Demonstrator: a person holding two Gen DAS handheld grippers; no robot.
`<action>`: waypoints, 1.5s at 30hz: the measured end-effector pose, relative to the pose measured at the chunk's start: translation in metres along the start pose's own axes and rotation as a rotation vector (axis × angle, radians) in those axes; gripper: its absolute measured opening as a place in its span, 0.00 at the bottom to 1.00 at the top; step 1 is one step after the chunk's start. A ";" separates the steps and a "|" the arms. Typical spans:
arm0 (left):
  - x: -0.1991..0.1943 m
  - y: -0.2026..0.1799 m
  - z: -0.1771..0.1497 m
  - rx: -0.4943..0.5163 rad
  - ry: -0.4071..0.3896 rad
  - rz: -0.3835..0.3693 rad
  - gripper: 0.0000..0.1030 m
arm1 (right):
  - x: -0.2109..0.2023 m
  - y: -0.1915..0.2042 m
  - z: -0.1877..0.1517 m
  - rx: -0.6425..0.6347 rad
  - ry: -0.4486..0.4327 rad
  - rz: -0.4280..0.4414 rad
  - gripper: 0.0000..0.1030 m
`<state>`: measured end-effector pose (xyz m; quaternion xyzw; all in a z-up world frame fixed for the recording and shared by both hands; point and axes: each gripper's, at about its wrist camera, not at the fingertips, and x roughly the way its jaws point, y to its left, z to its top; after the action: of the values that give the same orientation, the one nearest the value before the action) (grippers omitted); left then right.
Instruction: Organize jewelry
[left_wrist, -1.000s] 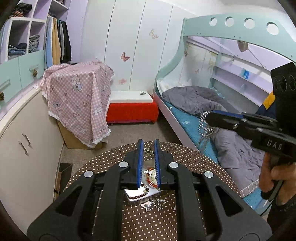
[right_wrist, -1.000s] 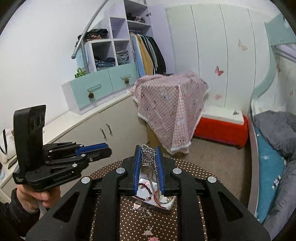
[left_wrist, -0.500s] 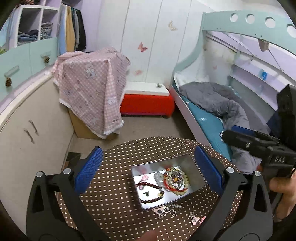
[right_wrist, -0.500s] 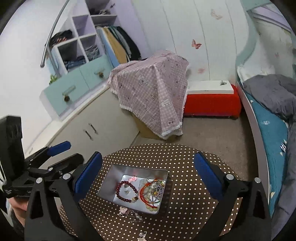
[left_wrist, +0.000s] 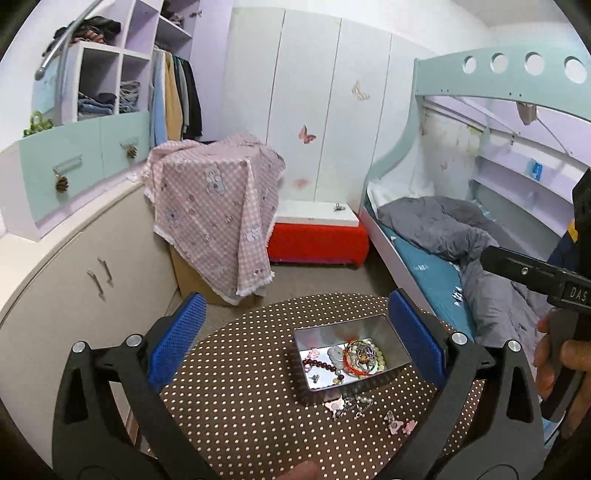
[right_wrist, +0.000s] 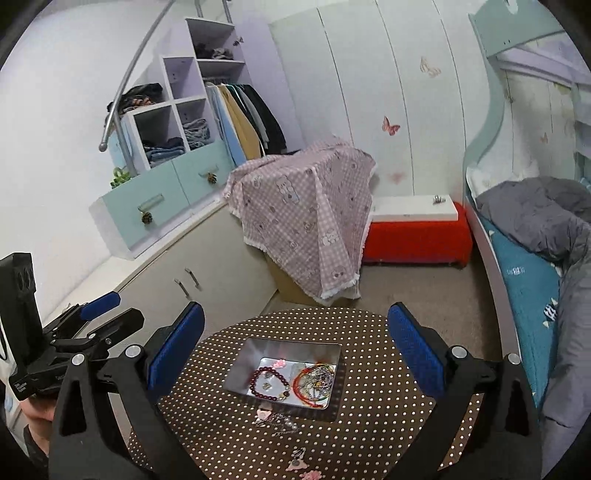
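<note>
A silver metal tin (left_wrist: 391, 334) (right_wrist: 258, 352) sits on a round brown polka-dot table (left_wrist: 240, 387) (right_wrist: 369, 387). It holds a dark red bead bracelet (right_wrist: 267, 382), red cord bracelets with silver chains (right_wrist: 314, 382) and small charms. More small jewelry pieces (left_wrist: 351, 402) (right_wrist: 277, 419) lie on the table just in front of the tin. My left gripper (left_wrist: 295, 343) is open and empty above the table. My right gripper (right_wrist: 295, 343) is open and empty above the tin.
A bunk bed with a grey blanket (left_wrist: 443, 229) stands at the right. A red bench (left_wrist: 317, 240), a box under pink checked cloth (left_wrist: 218, 206) and cream cabinets (left_wrist: 74, 288) stand behind and left of the table.
Both grippers were shut a second ago, the right one on a silver chain necklace. Both have opened wide and the necklace now lies in the tin. Both have pulled back and up.
</note>
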<state>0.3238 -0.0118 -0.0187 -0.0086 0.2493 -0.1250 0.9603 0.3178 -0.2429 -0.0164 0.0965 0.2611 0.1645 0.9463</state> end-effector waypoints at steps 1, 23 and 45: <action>-0.005 0.000 -0.001 0.002 -0.006 0.003 0.94 | -0.004 0.001 -0.001 -0.003 -0.004 0.002 0.93; -0.054 0.005 -0.049 -0.004 -0.015 0.026 0.94 | -0.054 0.014 -0.049 -0.053 -0.035 -0.062 0.93; -0.018 -0.017 -0.122 0.009 0.180 0.000 0.94 | 0.021 -0.003 -0.189 -0.062 0.296 -0.171 0.92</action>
<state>0.2457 -0.0187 -0.1158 0.0071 0.3342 -0.1263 0.9340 0.2365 -0.2198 -0.1865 0.0192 0.3997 0.1036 0.9105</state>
